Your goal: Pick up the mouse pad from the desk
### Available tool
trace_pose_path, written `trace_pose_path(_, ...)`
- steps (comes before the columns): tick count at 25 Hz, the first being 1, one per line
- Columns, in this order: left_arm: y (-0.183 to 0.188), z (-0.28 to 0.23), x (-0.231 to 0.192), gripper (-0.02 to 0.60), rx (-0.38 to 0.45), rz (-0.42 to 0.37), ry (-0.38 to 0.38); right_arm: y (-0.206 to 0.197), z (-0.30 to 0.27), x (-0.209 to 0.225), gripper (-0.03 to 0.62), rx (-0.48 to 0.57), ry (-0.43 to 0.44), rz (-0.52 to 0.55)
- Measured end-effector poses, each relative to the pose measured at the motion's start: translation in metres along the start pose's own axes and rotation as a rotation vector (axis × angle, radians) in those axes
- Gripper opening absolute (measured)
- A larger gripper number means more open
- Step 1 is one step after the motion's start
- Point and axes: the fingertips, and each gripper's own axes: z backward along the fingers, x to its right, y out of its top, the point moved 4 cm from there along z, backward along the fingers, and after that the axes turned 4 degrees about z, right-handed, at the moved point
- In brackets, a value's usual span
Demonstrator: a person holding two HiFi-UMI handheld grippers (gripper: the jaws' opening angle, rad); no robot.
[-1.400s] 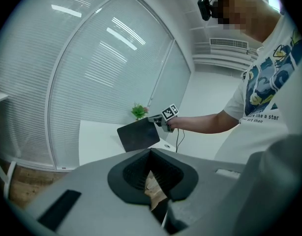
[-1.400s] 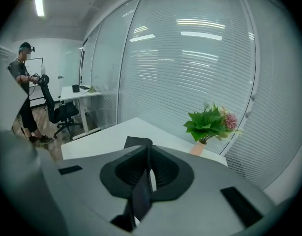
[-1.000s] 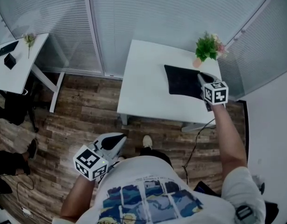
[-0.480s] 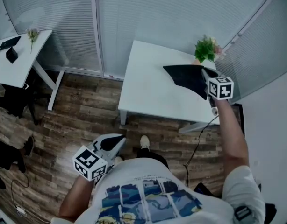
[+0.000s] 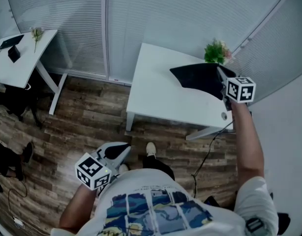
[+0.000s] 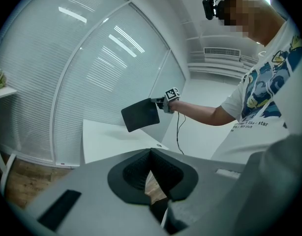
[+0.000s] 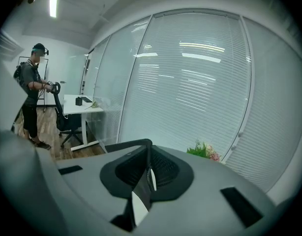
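The black mouse pad (image 5: 197,77) hangs tilted above the white desk (image 5: 156,95), clear of its top. My right gripper (image 5: 221,75) is shut on the pad's right edge. In the right gripper view the pad (image 7: 139,193) shows edge-on, pinched between the jaws of that gripper (image 7: 148,149). From the left gripper view I see the pad (image 6: 140,114) held up in the air by the right gripper (image 6: 166,97). My left gripper (image 5: 125,148) hangs low over the wooden floor, far from the desk, with its jaws together and nothing in them (image 6: 151,154).
A potted plant (image 5: 216,51) stands at the desk's far right corner, just behind the pad. A second white desk (image 5: 18,58) stands at the left. Blinds line the glass walls. A cable (image 5: 205,156) trails under the desk. Another person (image 7: 33,102) stands by a chair far off.
My right gripper has risen with the mouse pad, which has come off the desk top and now hangs tilted. The left gripper has hardly moved.
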Motion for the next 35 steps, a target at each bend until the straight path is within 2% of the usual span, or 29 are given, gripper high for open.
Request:
trace_pose_path(12,-0.008,0.014,0.007,0.002,-0.016,-0.015,-0.049,0.057,0.044,-0.035,0.025,0.052,0.026,0.027)
trace_pose_path(35,-0.006,0.031,0.007,0.002,0.007,-0.029,-0.063,0.114,0.090,-0.076,0.025,0.134,0.045,0.043)
